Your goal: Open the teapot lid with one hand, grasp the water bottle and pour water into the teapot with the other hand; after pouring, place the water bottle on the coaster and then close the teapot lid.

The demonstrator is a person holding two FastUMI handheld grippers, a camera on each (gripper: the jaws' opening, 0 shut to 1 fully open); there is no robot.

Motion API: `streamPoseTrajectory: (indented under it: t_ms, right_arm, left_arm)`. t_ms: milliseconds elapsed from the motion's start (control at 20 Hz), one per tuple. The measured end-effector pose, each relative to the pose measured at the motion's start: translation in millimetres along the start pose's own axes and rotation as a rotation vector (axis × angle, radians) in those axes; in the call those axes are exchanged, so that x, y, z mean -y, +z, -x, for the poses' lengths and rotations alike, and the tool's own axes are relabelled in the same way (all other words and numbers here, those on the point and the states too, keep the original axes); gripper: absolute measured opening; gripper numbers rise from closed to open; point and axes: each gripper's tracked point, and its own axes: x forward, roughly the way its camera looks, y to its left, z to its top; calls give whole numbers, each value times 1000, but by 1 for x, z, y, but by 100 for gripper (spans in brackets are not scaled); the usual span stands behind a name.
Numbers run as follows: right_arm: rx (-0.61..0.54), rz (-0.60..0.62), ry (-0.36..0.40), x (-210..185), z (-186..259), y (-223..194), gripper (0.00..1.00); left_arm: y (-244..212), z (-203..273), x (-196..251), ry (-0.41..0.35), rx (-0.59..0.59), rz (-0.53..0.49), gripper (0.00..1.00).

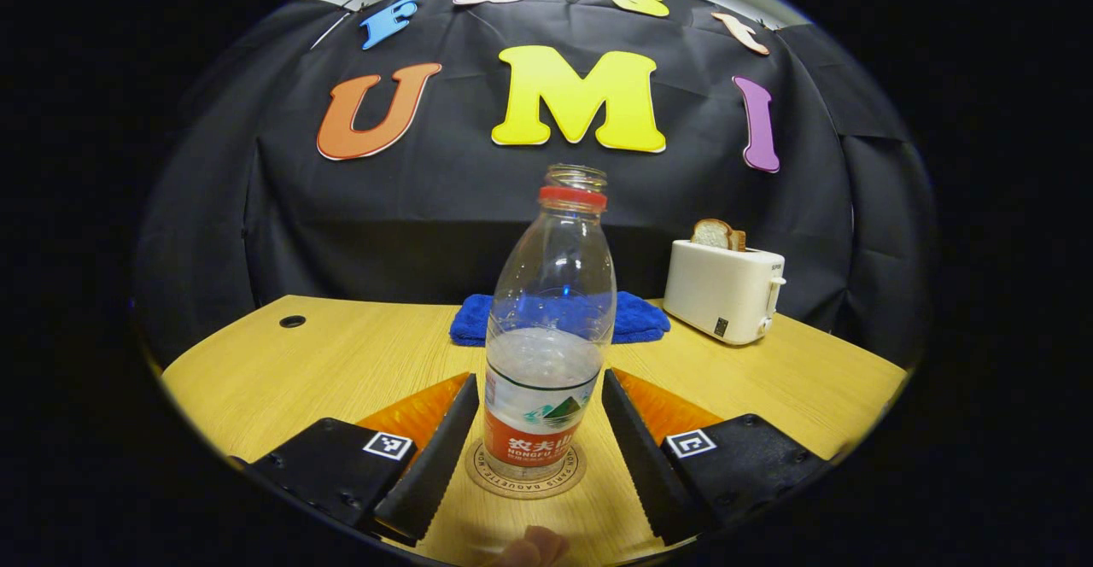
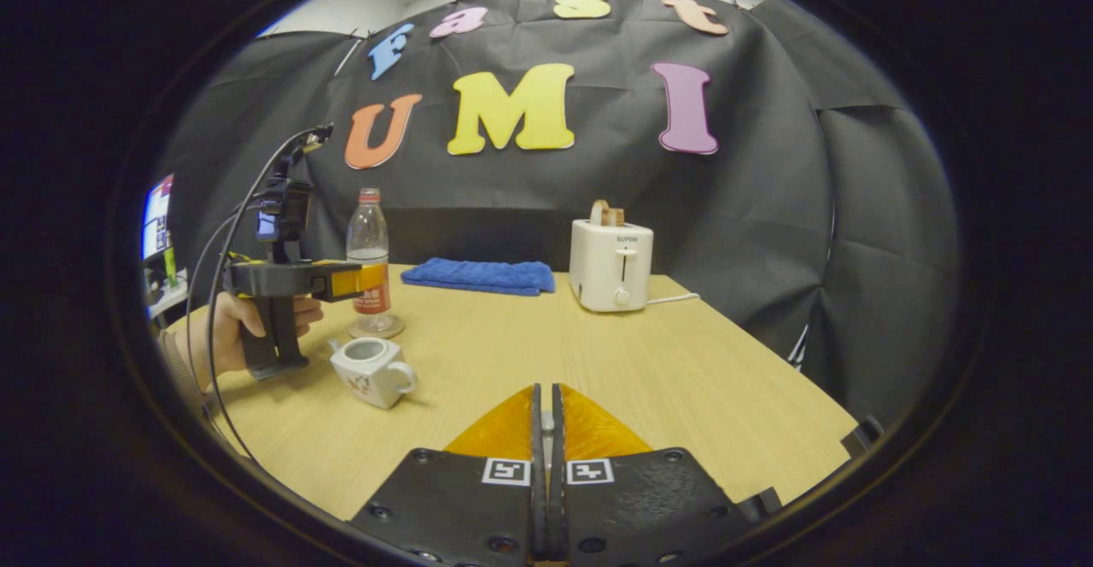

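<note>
We logged: water bottle (image 1: pixel 546 353) upright on coaster (image 1: pixel 527 475), frame centre, left gripper (image 1: pixel 534 430) released around it; right gripper (image 2: pixel 544 430) clenched empty; teapot (image 2: pixel 369 372) lidless, lower left

Each gripper carries black housing blocks with round screws and a small square black-and-white marker per finger. Beside the toaster (image 2: pixel 610 266), the right gripper (image 2: pixel 545 430) shows orange panels ahead of its blocks. The left gripper (image 1: pixel 534 426) has ridged fingers (image 1: pixel 431 460); black cables loop from its pistol-grip handle.
</note>
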Motion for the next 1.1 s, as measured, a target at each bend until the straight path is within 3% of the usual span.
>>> streamPoseTrajectory:
  t_ms: [650, 1100]
  right_arm:
    - [19, 13, 49, -42, 2, 15, 1]
    - [18, 47, 144, -110, -30, 30, 1]
  left_arm:
    - [-20, 41, -17, 2, -23, -11, 92]
    - [-6, 118, -66, 120, 59, -12, 92]
